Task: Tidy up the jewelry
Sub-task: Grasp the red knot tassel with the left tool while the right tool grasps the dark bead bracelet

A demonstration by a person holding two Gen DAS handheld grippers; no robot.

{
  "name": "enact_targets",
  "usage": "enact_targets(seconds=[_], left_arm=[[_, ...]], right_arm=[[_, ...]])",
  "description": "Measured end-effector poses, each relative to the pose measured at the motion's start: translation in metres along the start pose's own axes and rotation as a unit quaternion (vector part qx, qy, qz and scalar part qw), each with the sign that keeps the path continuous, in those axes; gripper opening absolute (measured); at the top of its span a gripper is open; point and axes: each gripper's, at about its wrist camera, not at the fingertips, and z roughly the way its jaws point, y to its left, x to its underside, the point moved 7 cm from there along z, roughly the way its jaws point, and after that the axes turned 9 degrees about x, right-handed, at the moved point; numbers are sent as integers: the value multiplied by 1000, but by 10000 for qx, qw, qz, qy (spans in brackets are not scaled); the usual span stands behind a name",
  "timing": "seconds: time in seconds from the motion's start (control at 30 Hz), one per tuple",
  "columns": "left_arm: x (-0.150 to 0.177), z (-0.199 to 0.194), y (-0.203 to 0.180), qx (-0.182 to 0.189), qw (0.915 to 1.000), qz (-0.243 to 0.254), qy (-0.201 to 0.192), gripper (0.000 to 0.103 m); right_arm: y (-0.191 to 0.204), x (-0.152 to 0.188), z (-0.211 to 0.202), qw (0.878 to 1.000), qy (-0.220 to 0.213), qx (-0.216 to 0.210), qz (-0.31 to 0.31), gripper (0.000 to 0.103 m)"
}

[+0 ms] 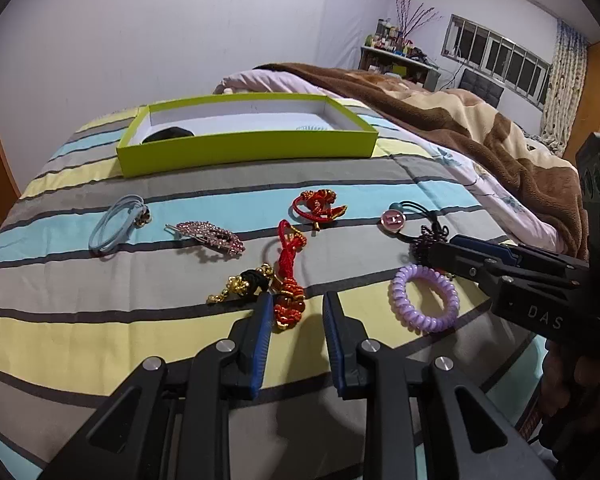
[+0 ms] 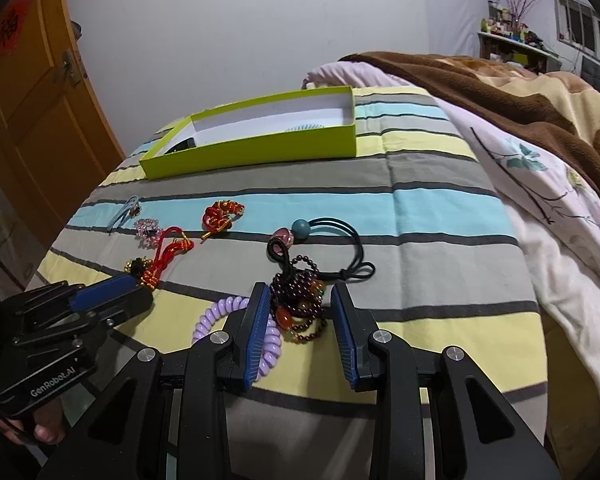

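Observation:
Jewelry lies on a striped bedspread. My left gripper [image 1: 296, 300] is open, its fingers on either side of a red knotted cord charm [image 1: 289, 276], beside a black-and-gold charm [image 1: 248, 282]. My right gripper [image 2: 300, 294] is open around a dark beaded bracelet pile [image 2: 302, 300]; in the left wrist view the right gripper [image 1: 440, 250] comes in from the right. A purple spiral hair tie [image 1: 424, 298] lies between the grippers. A green open box [image 1: 244, 140] sits farther back with a dark item [image 1: 168, 134] inside.
Also on the spread: a blue hair tie [image 1: 118, 220], a pink rhinestone clip [image 1: 210, 236], a red-gold ornament [image 1: 318, 206], a black hair tie with teal bead [image 2: 324, 240]. A brown blanket [image 1: 460, 120] lies right; a wooden door [image 2: 32, 100] stands left.

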Motion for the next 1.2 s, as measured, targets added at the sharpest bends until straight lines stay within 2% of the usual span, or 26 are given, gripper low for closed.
enact_targets(seconds=[0.17, 0.23, 0.33, 0.73, 1.2], left_arm=[[-1, 5, 2, -80, 10000, 12, 56, 27], [-1, 5, 3, -154, 9999, 32, 58, 18], [-1, 5, 6, -174, 9998, 7, 56, 15], [1, -15, -1, 37, 9999, 62, -151, 15], [-4, -47, -5, 3, 9986, 39, -536, 15]], right_arm=[[1, -2, 8, 9999, 97, 26, -23, 33], [1, -3, 8, 9999, 89, 73, -75, 31], [2, -2, 7, 9999, 64, 104, -109, 27], [-6, 5, -9, 10000, -44, 50, 9, 24], [-3, 0, -51, 9988, -480, -13, 32, 24]])
